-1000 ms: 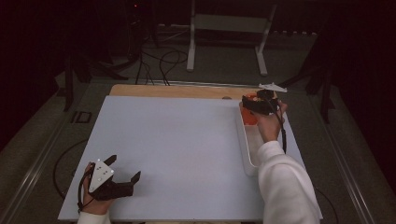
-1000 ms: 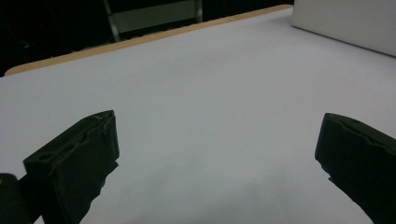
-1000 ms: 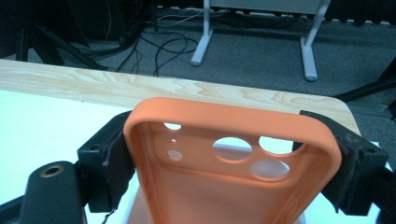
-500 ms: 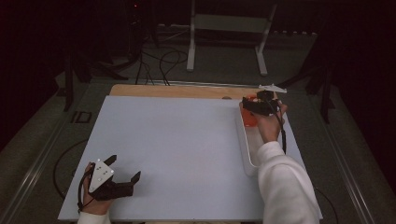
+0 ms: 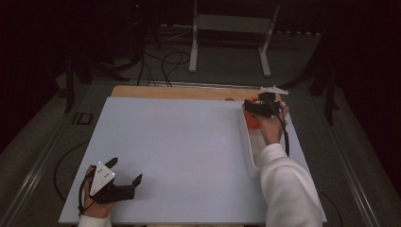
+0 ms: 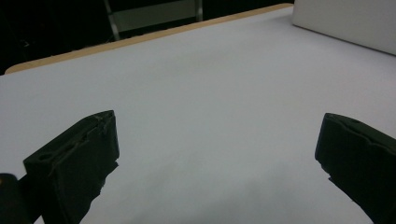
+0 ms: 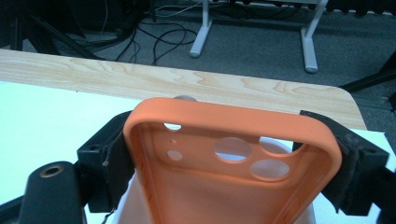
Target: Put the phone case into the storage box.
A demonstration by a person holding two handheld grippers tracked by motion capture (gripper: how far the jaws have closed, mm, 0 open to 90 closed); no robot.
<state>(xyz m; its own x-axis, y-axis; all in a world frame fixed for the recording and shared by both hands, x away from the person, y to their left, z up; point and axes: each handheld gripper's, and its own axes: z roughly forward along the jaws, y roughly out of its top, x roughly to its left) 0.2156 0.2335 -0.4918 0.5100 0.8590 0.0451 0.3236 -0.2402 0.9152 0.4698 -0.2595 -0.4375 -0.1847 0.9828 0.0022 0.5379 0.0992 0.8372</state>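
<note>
Two grippers work over a white bench [image 5: 189, 151] whose far edge shows a strip of light wood [image 5: 179, 92]. The room around is dark, with a grey floor, black cables [image 5: 163, 64] and a white metal stand [image 5: 229, 28] behind the bench. No brand or writing can be read anywhere.

At the far right, the right gripper [image 7: 233, 154] has its jaws pressed on the two long sides of an orange phone case [image 7: 233, 158], which has round camera holes. In the high view the case [image 5: 251, 120] is just above the far end of a white tray [image 5: 248, 153] that lies along the right side of the bench.

At the near left corner, the left gripper [image 5: 124, 179] rests on the bench with its jaws spread wide, holding nothing.
</note>
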